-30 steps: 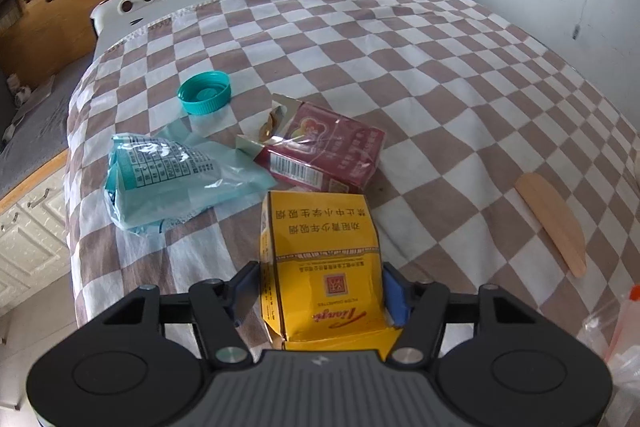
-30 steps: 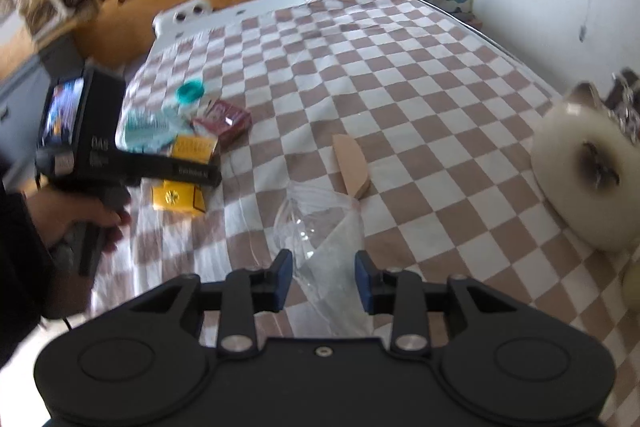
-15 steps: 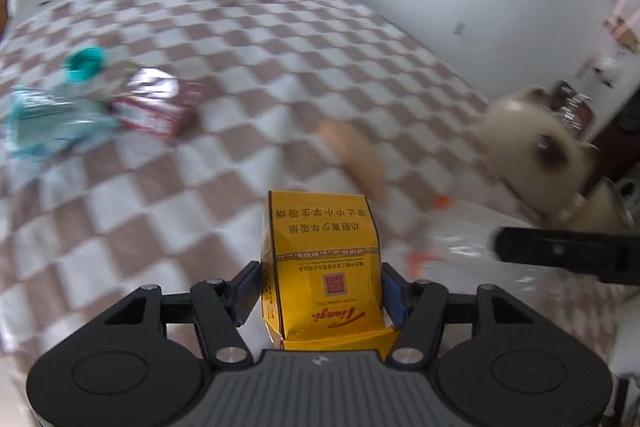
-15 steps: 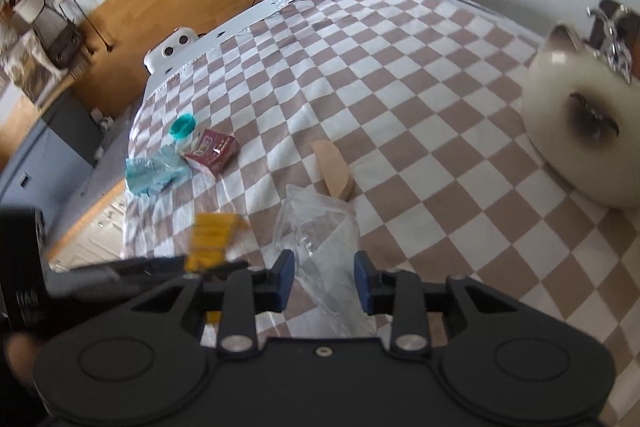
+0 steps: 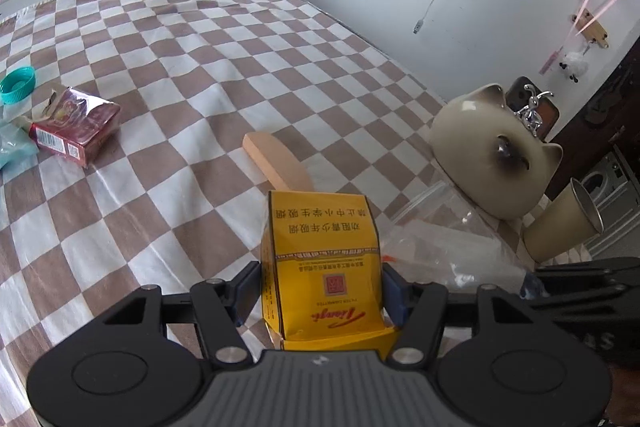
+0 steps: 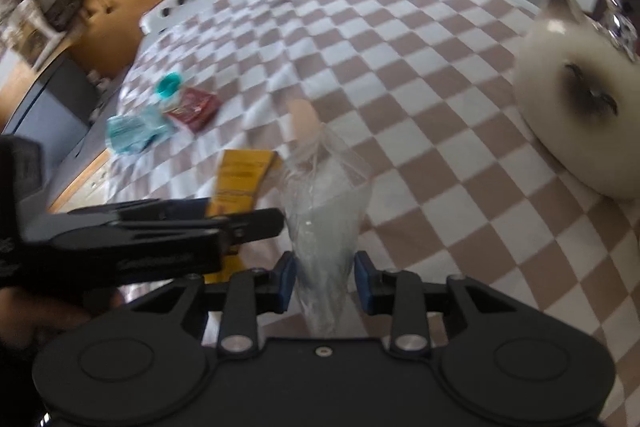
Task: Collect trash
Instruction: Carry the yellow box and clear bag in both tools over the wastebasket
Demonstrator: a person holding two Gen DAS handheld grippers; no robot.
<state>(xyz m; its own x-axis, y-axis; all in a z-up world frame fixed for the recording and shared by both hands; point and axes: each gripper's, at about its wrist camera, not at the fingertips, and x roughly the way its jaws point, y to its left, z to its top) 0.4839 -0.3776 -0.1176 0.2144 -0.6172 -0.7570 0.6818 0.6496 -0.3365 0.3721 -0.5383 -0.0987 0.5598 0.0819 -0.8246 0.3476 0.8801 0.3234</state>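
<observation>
Only leftward: paper cup [image 5: 560,223] beside cat cushion [image 5: 492,155].

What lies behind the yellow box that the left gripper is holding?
Directly behind the yellow box a tan wooden piece lies on the checkered cloth. The box covers its near end, so whether anything else lies there cannot be seen.
</observation>
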